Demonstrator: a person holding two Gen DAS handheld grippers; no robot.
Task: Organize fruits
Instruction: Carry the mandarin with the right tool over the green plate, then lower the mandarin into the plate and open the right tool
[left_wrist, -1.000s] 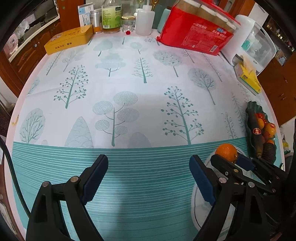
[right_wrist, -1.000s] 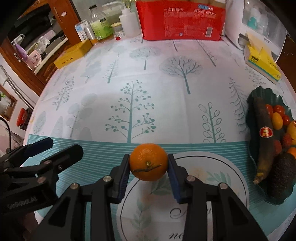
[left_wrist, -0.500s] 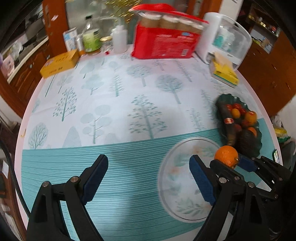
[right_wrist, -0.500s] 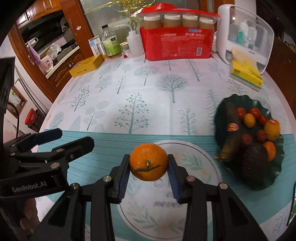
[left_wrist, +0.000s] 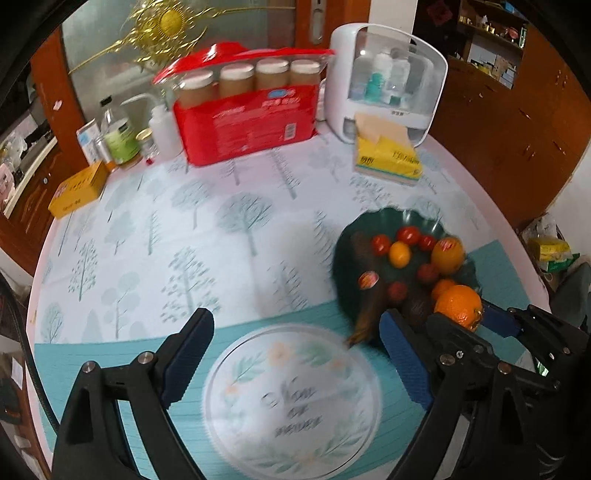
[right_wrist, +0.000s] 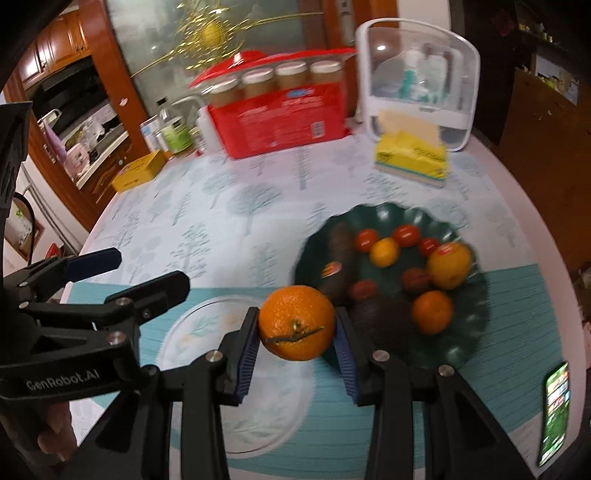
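Observation:
My right gripper (right_wrist: 297, 328) is shut on an orange (right_wrist: 296, 322) and holds it in the air above the near left rim of a dark green fruit bowl (right_wrist: 476, 317). The bowl holds tomatoes, small oranges, a dark banana and an avocado. The left wrist view shows the same orange (left_wrist: 459, 305) and bowl (left_wrist: 341, 251) at the right. My left gripper (left_wrist: 295, 358) is open and empty, above a white floral plate (left_wrist: 291, 402) that lies bare on the teal part of the cloth. The plate also shows in the right wrist view (right_wrist: 195, 325).
A red pack of jars (left_wrist: 247, 122), a white dispenser box (left_wrist: 388, 81), a yellow tissue pack (left_wrist: 388, 158), bottles (left_wrist: 122, 136) and a yellow box (left_wrist: 77, 188) line the table's far edge. A phone (right_wrist: 556, 413) lies near the right front edge.
Both grippers have risen and pulled back from the table, so more of it shows. The orange stays in the right gripper and now hangs by the bowl's rim rather than over the plate.

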